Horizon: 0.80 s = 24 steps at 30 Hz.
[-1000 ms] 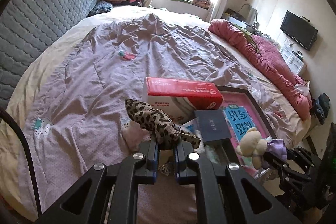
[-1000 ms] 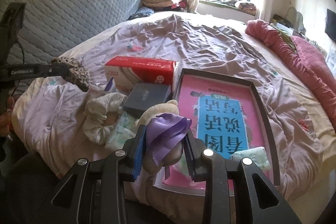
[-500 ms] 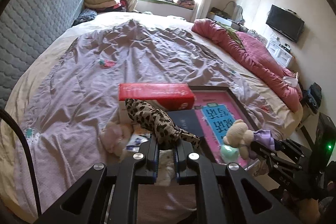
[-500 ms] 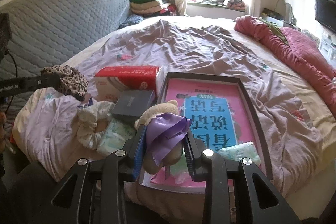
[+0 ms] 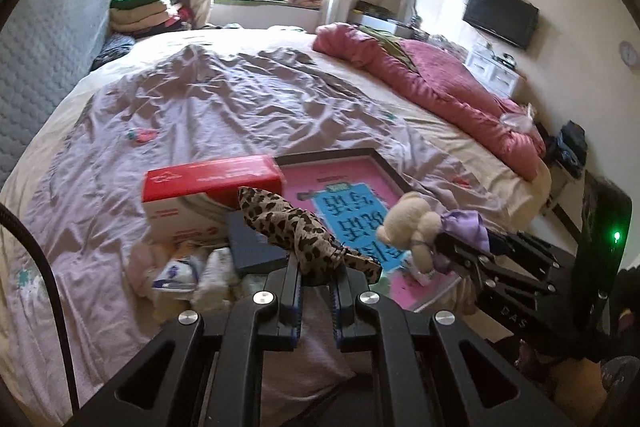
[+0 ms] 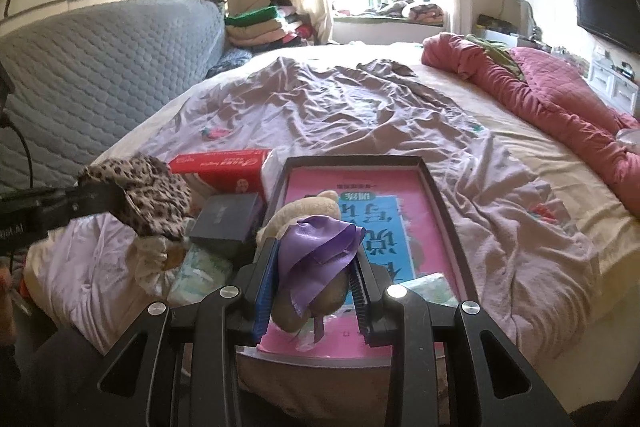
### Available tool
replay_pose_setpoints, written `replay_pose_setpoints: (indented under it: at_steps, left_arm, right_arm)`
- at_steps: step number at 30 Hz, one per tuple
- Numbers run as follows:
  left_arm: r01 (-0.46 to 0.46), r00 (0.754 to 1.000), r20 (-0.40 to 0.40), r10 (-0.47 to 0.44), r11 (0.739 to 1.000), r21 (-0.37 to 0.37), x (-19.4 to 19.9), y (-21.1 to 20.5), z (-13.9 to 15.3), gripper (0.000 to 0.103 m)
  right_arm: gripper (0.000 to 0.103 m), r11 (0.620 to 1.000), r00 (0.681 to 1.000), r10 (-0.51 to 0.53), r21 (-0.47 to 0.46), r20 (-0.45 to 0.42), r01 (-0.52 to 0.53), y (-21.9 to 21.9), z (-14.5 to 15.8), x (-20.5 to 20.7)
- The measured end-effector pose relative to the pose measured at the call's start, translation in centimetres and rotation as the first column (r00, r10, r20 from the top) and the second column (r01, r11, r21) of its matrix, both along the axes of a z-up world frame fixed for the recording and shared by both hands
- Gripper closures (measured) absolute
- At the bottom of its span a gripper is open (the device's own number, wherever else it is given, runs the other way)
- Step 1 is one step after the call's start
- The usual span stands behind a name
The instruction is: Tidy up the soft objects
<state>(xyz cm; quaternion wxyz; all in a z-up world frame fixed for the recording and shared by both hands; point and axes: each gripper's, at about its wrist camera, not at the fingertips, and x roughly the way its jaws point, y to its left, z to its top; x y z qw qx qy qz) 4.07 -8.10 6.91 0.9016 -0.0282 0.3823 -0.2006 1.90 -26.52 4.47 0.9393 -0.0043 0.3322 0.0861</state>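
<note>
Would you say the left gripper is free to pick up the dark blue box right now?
Probably not: the left gripper is shut on the leopard-print cloth, which hangs over the dark blue box. It would need to drop the cloth first.

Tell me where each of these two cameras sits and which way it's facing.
Left wrist: on the left tongs, looking along them across the bed to the window; own fingers clamp a leopard cloth; right tongs at right.
Right wrist: on the right tongs, facing the same way; fingers grip a plush toy; left tongs at left.
Shared: red box, pink tray, both held items.
</note>
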Motion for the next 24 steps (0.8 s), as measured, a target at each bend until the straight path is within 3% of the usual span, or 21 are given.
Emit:
replay_pose_setpoints:
  at_steps: [24]
  left_arm:
    - [0.110,0.994,-0.036,-0.107,0.991,0.077,0.6,-7.5,-2.2,0.092]
  right_arm:
    - [0.068,0.991,0.993,-0.113,0.077,0.028,0.111,-5.8,0.3,-1.1]
